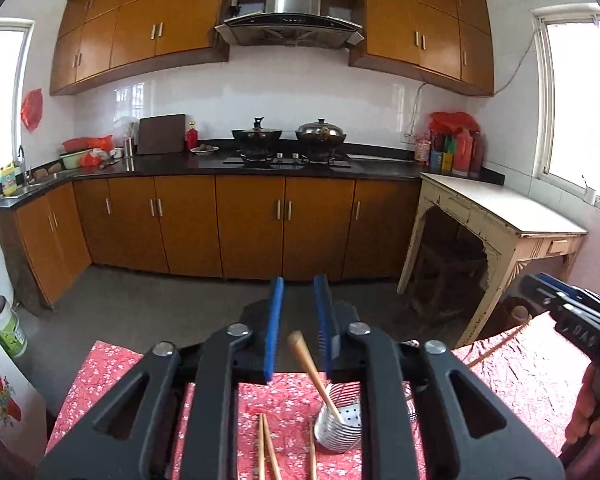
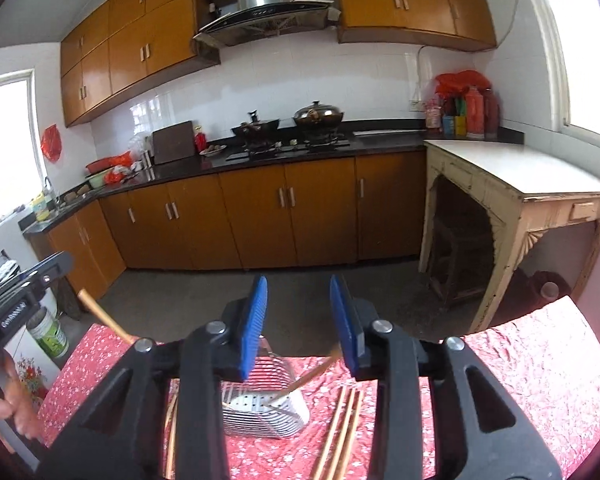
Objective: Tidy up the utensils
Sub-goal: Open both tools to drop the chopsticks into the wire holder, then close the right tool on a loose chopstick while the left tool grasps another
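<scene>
Chopsticks (image 2: 342,428) lie loose just right of the wire holder (image 2: 266,404), pointing away from us, nearer our right gripper (image 2: 300,320), both jaws apart and empty.

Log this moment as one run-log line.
left gripper: open, empty | right gripper: open, empty | metal holder: chopsticks inside | loose chopsticks: on red cloth
</scene>
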{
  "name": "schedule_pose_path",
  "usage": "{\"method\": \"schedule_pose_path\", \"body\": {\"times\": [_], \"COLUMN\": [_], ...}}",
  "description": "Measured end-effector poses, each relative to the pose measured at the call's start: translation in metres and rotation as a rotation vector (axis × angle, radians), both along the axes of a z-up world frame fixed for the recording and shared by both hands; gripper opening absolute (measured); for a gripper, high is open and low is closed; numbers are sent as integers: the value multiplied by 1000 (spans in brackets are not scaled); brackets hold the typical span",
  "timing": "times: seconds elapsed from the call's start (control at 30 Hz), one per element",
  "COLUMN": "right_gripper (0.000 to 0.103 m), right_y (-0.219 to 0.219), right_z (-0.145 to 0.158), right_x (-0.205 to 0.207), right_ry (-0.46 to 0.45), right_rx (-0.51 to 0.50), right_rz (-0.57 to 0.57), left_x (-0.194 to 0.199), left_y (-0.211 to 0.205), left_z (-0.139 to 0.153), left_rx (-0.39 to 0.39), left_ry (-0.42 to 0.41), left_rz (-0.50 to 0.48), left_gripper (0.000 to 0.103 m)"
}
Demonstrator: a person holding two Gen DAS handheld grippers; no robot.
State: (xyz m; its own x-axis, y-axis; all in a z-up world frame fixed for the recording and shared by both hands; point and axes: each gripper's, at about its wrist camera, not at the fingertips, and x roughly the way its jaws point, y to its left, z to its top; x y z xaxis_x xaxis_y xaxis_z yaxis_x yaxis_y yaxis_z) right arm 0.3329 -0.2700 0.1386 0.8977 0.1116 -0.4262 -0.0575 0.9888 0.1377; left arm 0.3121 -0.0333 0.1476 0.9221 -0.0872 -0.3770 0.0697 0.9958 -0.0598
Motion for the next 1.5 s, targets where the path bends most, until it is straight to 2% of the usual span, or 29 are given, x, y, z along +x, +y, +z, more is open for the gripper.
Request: {"method": "schedule_pose_path", "body": {"times": [0.17, 0.23, 0.33, 0.47, 0.63, 0.8, 0.9, 0.97, 1.0, 1.03, 1.1, 1.2, 1.27, 1.33, 1.4, 1.43, 1.5], "right_gripper": [34, 34, 34, 34, 34, 34, 34, 34, 34, 34, 34, 34, 33, 31, 27, 24, 20], "right_y": [-48, -64, -84, -98, -90, -67, -60, -54, -53, -50, -49, -46, -48, -47, -45, -44, -45], "right_z": [-3, -10, -34, -84, -155, -203, -224, -233, -237, -242, -248, -256, -258, -256, -257, -258, -257], "right_x": [-20, -30, -41, -56, -71, -85, -96, -103, -106, -111, -115, -121, -123, -124, -125, -125, -123], "right_ry": [-13, -6, 37, 120, 241, 339, 383, 401, 410, 418, 434, 451, 447, 445, 439, 436, 436], "right_rx": [19, -1, -29, -36, -50, -56, -52, -52, -53, -55, -61, -71, -85, -107, -125, -129, -122], "right_rz": [-93, -135, -173, -187, -145, -80, -59, -47, -43, -39, -34, -33, -36, -40, -43, -41, -42], "left_x": [-25, -40, -60, -76, -84, -96, -104, -108, -108, -110, -113, -114, -112, -108, -107, -107, -102], "left_y": [34, 49, 74, 91, 97, 95, 92, 86, 81, 76, 69, 62, 62, 63, 62, 62, 62], "left_z": [-1, -8, -27, -68, -134, -191, -209, -218, -222, -224, -229, -234, -238, -243, -246, -246, -245], "left_rx": [3, 5, -9, 7, 24, 13, 12, 40, 59, 78, 108, 101, 83, 56, 42, 46, 54], "left_ry": [-25, -27, -1, 69, 192, 311, 347, 373, 385, 393, 411, 426, 447, 479, 487, 490, 498], "left_rz": [42, 56, 88, 102, 101, 72, 60, 48, 38, 37, 38, 7, -5, -20, -23, -22, -23], "left_gripper": [36, 46, 57, 59, 59, 59, 61, 63, 66, 75, 82, 82, 74, 59, 54, 48, 42]}}
